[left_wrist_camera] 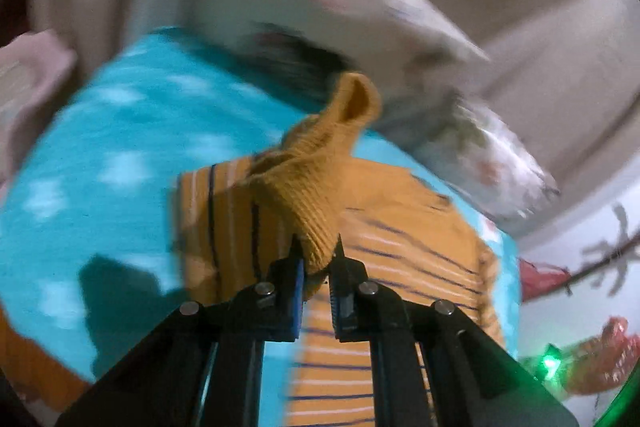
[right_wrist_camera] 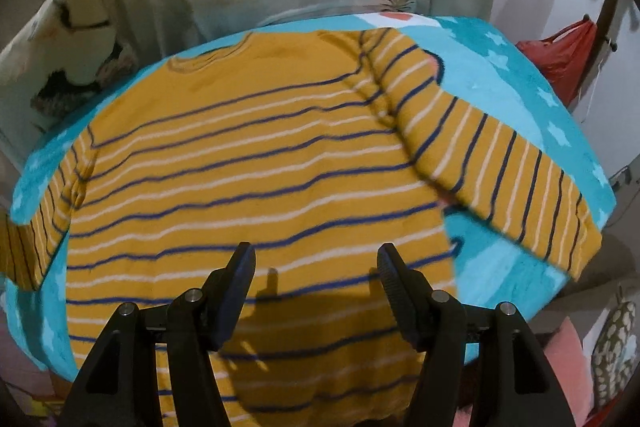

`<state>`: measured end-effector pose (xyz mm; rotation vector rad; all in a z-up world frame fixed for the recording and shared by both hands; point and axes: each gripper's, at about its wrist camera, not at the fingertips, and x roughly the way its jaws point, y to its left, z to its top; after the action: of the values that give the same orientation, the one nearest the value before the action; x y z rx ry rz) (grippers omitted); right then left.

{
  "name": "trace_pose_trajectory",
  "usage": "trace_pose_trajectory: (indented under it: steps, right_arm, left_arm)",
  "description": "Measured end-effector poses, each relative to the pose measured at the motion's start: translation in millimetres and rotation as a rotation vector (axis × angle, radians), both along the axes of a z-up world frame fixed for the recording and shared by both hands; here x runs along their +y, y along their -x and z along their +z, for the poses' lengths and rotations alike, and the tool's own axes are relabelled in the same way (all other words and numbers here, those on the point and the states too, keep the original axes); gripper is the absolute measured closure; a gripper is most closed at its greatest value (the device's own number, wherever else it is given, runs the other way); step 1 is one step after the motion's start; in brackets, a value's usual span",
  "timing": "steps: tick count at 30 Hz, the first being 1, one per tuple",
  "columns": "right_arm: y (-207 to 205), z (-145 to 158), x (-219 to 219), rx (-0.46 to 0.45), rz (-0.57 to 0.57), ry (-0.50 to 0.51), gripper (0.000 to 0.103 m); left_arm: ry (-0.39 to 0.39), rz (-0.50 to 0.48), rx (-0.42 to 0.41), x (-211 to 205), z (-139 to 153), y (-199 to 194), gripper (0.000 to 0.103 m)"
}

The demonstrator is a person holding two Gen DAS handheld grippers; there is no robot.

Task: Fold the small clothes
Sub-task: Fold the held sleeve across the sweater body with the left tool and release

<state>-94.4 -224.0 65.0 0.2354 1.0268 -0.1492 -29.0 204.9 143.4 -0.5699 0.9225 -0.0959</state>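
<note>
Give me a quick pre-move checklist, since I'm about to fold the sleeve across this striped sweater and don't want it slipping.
1. Left gripper shut on the ribbed cuff: ok.
2. Cuff seated deep between the pads: cannot tell, the left wrist view is blurred.
3. Right gripper open and holding nothing, above the sweater: ok.
4. Sweater body spread flat on the blue blanket: ok.
5. Other sleeve laid out straight: ok.
6. Sweater's lower hem lying flat: cannot tell, the right gripper hides it.
</note>
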Motion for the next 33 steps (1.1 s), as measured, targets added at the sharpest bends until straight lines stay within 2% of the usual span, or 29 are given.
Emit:
trace_pose_trajectory:
  steps: [3, 6, 8, 12, 15, 17, 20, 24, 27, 30, 33]
  right_arm:
    - [-5, 3, -42, -0.024, -0.019, -0.018, 0.035]
    - [-8, 2, -85, -0.031, -0.052, -0.030, 0.035]
    - [-8, 0, -116, -0.030, -0.078, -0.030, 0.035]
    - [-4, -7, -164, -0.011, -0.116, -0.015, 0.035]
    - [-2, -13, -192, 0.009, -0.139, -0.021, 0.035]
    - [-2, -17, -209, 0.018, -0.155, -0.027, 0.035]
    - [-7, -18, -224, 0.016, -0.156, -0.040, 0.035]
    - [-25, -9, -221, -0.029, -0.097, -0.078, 0.035]
    - [-45, 2, -199, -0.075, 0.011, -0.117, 0.035]
    - [-68, 11, -163, -0.100, 0.150, -0.156, 0.036]
    - [-89, 17, -127, -0.131, 0.271, -0.202, 0.056]
  left_arm:
    - [0.020, -0.119, -0.026, -85, 7, -33, 0.093]
    - [0.047, -0.226, -0.016, -170, -2, -62, 0.093]
    - [0.091, -0.298, 0.016, -227, -16, -78, 0.093]
    - [0.106, -0.434, 0.097, -312, -54, -100, 0.091]
    - [0.092, -0.477, 0.160, -349, -85, -103, 0.078]
    - [0.125, -0.480, 0.185, -355, -92, -97, 0.060]
    - [0.112, -0.464, 0.178, -352, -87, -81, 0.052]
    - [-0.008, -0.367, 0.168, -317, -68, -61, 0.044]
    - [-0.097, -0.258, 0.173, -285, -61, -45, 0.040]
    - [-0.134, -0.138, 0.196, -247, -59, -26, 0.038]
    - [-0.169, -0.052, 0.205, -221, -59, -6, 0.038]
